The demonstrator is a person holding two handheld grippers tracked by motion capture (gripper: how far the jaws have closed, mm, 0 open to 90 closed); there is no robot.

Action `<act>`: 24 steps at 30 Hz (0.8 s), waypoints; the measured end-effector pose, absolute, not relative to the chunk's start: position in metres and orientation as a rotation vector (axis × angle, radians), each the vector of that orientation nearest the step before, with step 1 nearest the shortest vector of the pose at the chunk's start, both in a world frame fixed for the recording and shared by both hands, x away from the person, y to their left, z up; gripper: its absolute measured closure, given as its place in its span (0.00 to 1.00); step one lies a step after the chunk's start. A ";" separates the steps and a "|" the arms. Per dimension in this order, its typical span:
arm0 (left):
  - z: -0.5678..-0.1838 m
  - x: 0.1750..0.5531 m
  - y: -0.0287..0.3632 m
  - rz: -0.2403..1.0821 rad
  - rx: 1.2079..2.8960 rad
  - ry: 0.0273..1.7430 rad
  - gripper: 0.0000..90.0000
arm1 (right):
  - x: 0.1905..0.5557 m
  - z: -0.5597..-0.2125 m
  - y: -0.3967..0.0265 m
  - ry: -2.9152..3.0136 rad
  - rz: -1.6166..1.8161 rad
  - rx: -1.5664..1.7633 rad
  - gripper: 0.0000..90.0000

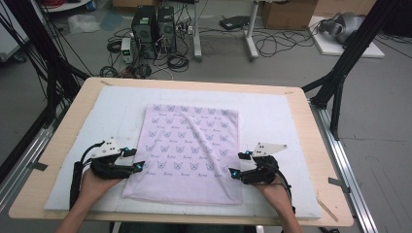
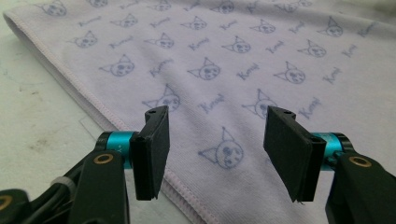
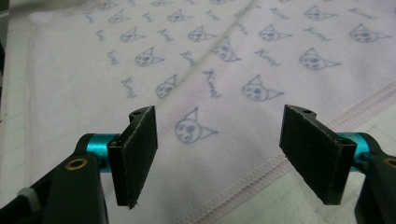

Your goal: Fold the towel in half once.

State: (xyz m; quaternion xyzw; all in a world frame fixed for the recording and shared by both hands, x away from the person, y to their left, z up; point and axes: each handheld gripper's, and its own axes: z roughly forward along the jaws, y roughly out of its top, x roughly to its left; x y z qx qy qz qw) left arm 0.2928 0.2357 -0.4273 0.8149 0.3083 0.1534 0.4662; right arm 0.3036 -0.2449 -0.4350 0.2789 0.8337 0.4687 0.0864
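Note:
A pale pink towel (image 1: pixel 190 150) printed with small blue cat faces lies flat on the white mat, a soft crease running down its middle. My left gripper (image 1: pixel 135 159) sits at the towel's left edge, jaws open and pointing right over the hem. At the right edge my right gripper (image 1: pixel 236 163) points left, also open. Close up, the towel (image 2: pixel 243 60) lies below the left gripper (image 2: pixel 217 149), whose pads (image 2: pixel 154 149) hold nothing. The towel (image 3: pixel 210 84) spreads under the right gripper (image 3: pixel 222 156), and its pads (image 3: pixel 137 154) are bare too.
The white mat (image 1: pixel 272 111) covers a wooden table (image 1: pixel 320 145) with bare margins around the towel. Black frame struts (image 1: pixel 340 73) stand at the table's far corners. Computers and cables lie on the floor beyond.

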 end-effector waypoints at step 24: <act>-0.424 0.298 0.238 0.409 1.999 0.748 0.44 | 0.312 -0.431 -0.241 2.474 1.405 0.812 0.29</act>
